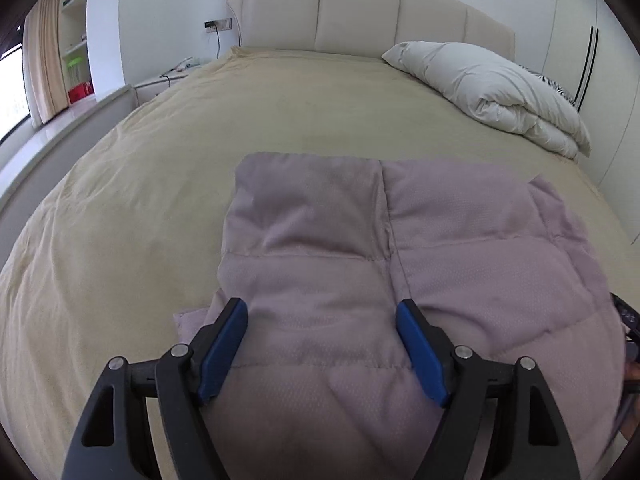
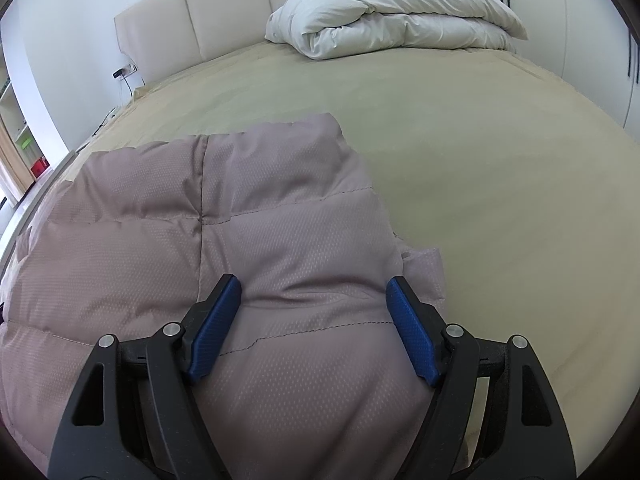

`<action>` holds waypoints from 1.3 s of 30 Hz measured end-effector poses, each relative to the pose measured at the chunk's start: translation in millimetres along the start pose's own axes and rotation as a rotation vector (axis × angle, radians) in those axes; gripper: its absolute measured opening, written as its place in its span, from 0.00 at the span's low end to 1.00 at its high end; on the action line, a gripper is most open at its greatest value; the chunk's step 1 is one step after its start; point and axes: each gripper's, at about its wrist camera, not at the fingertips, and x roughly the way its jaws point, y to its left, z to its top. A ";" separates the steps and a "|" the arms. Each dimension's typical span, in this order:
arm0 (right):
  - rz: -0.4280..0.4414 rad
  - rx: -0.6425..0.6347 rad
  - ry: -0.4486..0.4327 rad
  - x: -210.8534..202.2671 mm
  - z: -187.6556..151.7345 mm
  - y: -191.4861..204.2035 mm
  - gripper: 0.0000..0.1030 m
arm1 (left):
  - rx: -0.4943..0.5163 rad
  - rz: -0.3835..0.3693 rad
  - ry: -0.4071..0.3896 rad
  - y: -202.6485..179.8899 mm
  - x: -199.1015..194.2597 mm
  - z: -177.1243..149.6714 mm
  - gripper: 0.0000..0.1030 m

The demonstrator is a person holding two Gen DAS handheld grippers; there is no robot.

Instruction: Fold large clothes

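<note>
Nearest in the left wrist view, the left gripper has its two blue-padded fingers spread wide, with nothing clamped between them; the mauve quilted puffer jacket lies under and between them. The jacket lies flat on the tan bedspread, filling the frame from 6 o'clock up to the centre and spreading toward 3 o'clock, with a vertical seam running up its middle and horizontal stitch lines crossing it. A small flap of the same fabric pokes out at about 8 o'clock beside the left finger. At the 3 o'clock edge a dark piece of the other tool shows only in part.

In the right wrist view, the right gripper is likewise wide apart, its blue fingers straddling a puffed bulge of the jacket without pinching it. The jacket covers the frame from 6 to 9 o'clock, and its far edge reaches the centre.

Farther off, a folded white duvet rests on the bedspread at 2 o'clock in the left view, at 12 o'clock in the right view. Beyond it stands the cream padded headboard, with a wall socket at 11 o'clock and shelves at 10 o'clock.
</note>
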 end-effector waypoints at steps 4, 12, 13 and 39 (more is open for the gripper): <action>0.084 0.022 -0.014 -35.6 -4.1 -9.7 0.76 | -0.165 -0.052 -0.063 47.6 -55.9 -10.6 0.95; 0.200 0.116 0.008 -87.6 -14.2 -69.5 0.87 | -0.328 -0.226 0.126 92.4 -44.3 -50.2 0.98; 0.209 0.139 0.025 -86.7 -12.5 -81.1 0.87 | -0.348 -0.266 0.158 93.5 -37.1 -52.0 0.98; 0.675 0.213 0.400 11.5 -13.0 -84.3 0.88 | -0.549 -0.669 0.345 127.5 21.6 -58.6 0.72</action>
